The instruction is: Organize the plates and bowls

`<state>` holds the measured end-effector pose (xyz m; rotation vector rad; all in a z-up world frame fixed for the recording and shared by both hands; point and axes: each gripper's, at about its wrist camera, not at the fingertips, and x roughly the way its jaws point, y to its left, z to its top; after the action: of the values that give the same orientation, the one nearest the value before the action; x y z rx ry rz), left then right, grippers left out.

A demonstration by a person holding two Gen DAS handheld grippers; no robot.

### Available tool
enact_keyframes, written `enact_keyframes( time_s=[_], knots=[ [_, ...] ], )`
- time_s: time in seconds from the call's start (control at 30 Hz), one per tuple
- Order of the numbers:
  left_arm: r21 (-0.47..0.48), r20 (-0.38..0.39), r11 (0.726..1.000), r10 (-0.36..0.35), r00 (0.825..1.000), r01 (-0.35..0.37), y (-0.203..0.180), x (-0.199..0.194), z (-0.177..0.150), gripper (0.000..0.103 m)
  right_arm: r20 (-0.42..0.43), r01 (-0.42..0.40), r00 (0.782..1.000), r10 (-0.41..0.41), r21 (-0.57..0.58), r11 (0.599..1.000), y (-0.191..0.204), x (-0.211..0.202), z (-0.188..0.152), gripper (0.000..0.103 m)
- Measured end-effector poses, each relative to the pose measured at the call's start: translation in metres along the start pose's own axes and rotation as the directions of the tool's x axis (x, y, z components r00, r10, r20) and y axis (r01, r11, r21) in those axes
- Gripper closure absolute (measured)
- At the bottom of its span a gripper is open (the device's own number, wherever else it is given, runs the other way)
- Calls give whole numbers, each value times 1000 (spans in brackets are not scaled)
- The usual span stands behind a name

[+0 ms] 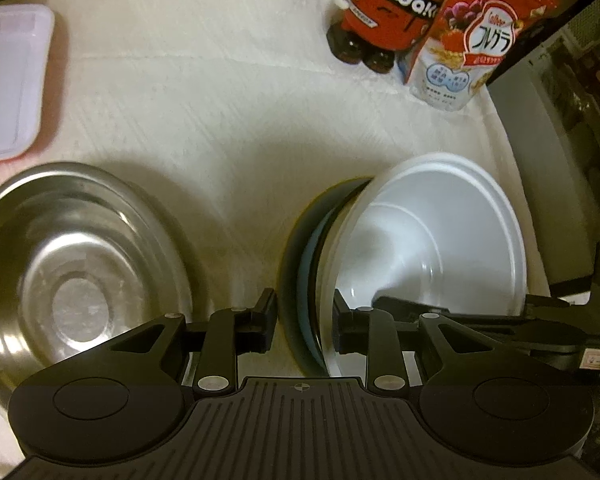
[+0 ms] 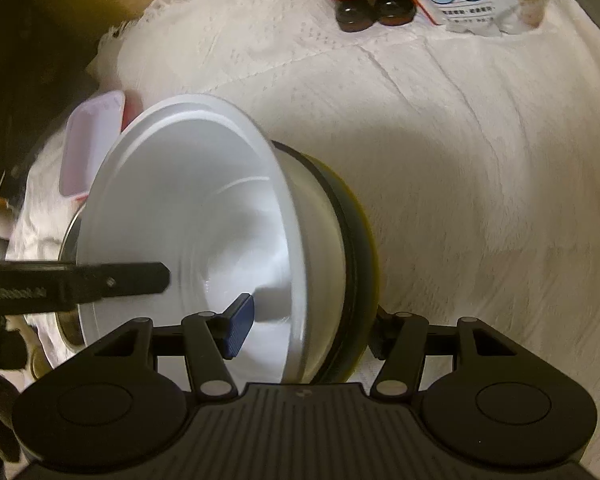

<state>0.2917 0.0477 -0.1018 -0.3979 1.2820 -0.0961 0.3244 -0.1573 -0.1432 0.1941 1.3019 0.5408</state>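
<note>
The left gripper (image 1: 305,318) closes on the near rims of a tilted stack: a white bowl (image 1: 432,236) nested in a dark plate (image 1: 296,264) with a blue band along its edge. One finger sits outside the dark plate, the other inside the white bowl, so both rims stand between the pads. The stack leans with its opening turned toward the right of the left wrist view, above the white tablecloth (image 1: 220,100).

In the right wrist view, the right gripper (image 2: 308,330) straddles the same white bowl (image 2: 204,216) and dark plate (image 2: 358,248); its blue-padded finger (image 2: 240,326) is inside the bowl and the other finger lies behind the plate's back. Whether the pads press the rims cannot be told. The left tool's finger reaches into the bowl from the left.

A stainless steel bowl (image 1: 76,264) rests upright on the cloth, just left of the left gripper. Farther off are a pink-lidded container (image 1: 12,80), a red bottle figure (image 1: 384,12) and a cereal bag (image 1: 476,36).
</note>
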Motion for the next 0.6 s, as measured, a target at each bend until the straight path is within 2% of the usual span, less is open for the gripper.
enact_keyframes(
  time_s=[0.03,0.23,0.37,0.5,0.6],
  knots=[
    [-1,-5,1000,-9,1000,9,-1,1,-1,67,5,1,1000,-1,10,1000,1,0,-1,43],
    [-11,-15,1000,3,1000,-3,-2,0,-5,65,1,12,1000,-12,9,1000,7,0,-2,39],
    [-4,-72,1000,27,997,-27,-1,-3,-18,64,-33,-17,999,18,25,1000,10,-4,-2,39],
    [-33,-115,999,-19,993,15,6,-5,-33,64,-69,-38,997,37,-18,999,16,-7,-9,39],
    [-70,-107,996,-68,992,61,11,-9,-33,62,-88,-24,996,21,-35,999,14,-3,-13,39]
  ],
)
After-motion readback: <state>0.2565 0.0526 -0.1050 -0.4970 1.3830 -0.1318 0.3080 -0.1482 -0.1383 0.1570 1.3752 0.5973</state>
